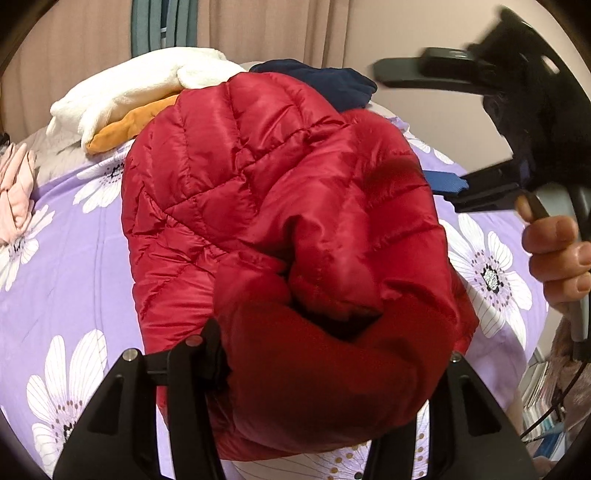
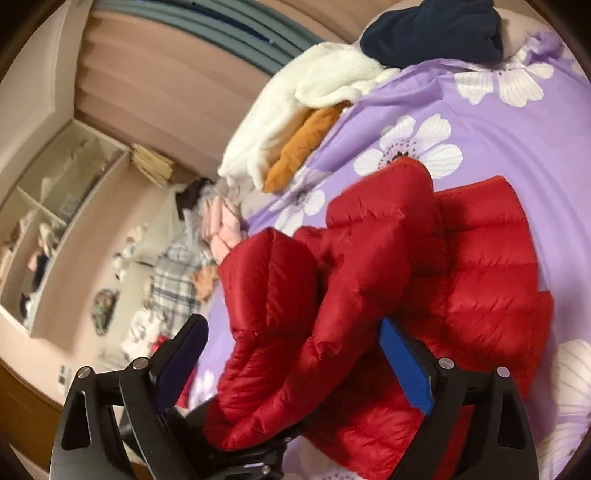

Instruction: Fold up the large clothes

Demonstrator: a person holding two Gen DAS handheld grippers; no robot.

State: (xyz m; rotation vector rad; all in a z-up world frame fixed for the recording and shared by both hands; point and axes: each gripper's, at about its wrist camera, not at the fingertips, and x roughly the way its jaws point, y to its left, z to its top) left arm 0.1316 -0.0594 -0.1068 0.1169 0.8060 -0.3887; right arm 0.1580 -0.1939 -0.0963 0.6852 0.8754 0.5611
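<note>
Left gripper (image 1: 325,354) pinching a bunched fold of the jacket (image 1: 266,192), which lies on the bed (image 1: 74,258). Right gripper (image 2: 295,365) spread wide, one fold lying loose between its pads (image 2: 406,365). Best to keep left clamped, re-grab lower, then fold flat.

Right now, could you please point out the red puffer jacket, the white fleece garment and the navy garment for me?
red puffer jacket (image 1: 258,177): left wrist view, quilted back panel.
white fleece garment (image 2: 273,122): right wrist view, its broad middle.
navy garment (image 2: 436,33): right wrist view, centre of the bundle.
</note>
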